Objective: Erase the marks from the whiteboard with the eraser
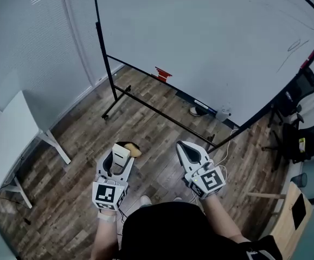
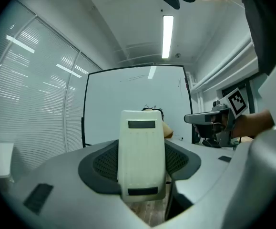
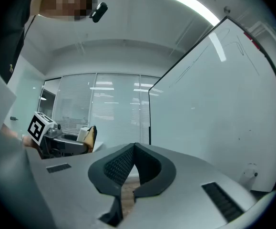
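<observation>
The whiteboard (image 1: 211,42) stands on a black frame ahead of me; faint dark marks (image 1: 294,46) sit near its upper right. My left gripper (image 1: 120,155) is held low over the wood floor, shut on the eraser (image 1: 122,151), a white block with a yellowish pad. In the left gripper view the eraser (image 2: 141,156) stands upright between the jaws, with the whiteboard (image 2: 128,104) beyond it. My right gripper (image 1: 186,148) is beside the left one, shut and empty. In the right gripper view its jaws (image 3: 134,149) meet, and the whiteboard (image 3: 214,104) rises at the right.
A white table (image 1: 10,140) stands at the left, by the window blinds. Black chairs (image 1: 303,134) and a wooden piece (image 1: 289,215) crowd the right. The board's stand foot (image 1: 116,102) and cables lie on the floor. A red item (image 1: 162,73) sits on the board's lower rail.
</observation>
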### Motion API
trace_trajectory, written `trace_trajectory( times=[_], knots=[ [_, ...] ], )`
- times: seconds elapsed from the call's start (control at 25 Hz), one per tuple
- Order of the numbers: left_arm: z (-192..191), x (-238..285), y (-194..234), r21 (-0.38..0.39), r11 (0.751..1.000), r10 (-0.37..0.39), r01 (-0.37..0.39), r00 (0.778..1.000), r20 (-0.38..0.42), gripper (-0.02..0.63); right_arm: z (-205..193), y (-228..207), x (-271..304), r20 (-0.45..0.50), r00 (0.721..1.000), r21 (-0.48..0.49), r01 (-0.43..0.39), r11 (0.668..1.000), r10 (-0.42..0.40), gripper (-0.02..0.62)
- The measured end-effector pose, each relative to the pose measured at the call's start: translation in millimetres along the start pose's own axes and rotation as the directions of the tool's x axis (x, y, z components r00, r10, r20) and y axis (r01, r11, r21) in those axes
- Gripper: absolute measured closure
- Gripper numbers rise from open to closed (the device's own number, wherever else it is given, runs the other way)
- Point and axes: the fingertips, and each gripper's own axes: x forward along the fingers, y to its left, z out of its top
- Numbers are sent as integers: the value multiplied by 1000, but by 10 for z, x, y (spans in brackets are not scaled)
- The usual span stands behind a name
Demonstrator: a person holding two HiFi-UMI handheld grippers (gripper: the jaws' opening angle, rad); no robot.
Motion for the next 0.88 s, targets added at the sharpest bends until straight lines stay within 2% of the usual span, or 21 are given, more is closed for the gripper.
trace_trajectory(
  times=[0.12,0.2,0.32,0.44,0.72,0.88],
  knots=[
    [-38,-52,245,-9,1000,7,-7,1000,6,341,-45,161,237,-15,1000,41,-21,999,22,569],
    [-61,-63,390,-7,1000,8,-8,1000,8,341,-113,201,392,-45,999,56,1,998,2,569],
    [-94,15,609,2,1000,22,-22,1000,2,341,-195,130,607,-80,996,68,40,997,-35,569],
    [-131,154,857,-30,999,41,-41,999,0,341,-199,21,836,-74,997,85,40,996,-33,569],
    [-187,777,1508,-2,998,56,-56,998,-12,341,-255,-391,1687,-65,996,33,60,998,-58,569],
    [-63,1326,1949,27,998,63,-63,998,-4,341,-108,-743,2315,-35,998,8,52,999,-51,569]
  ],
)
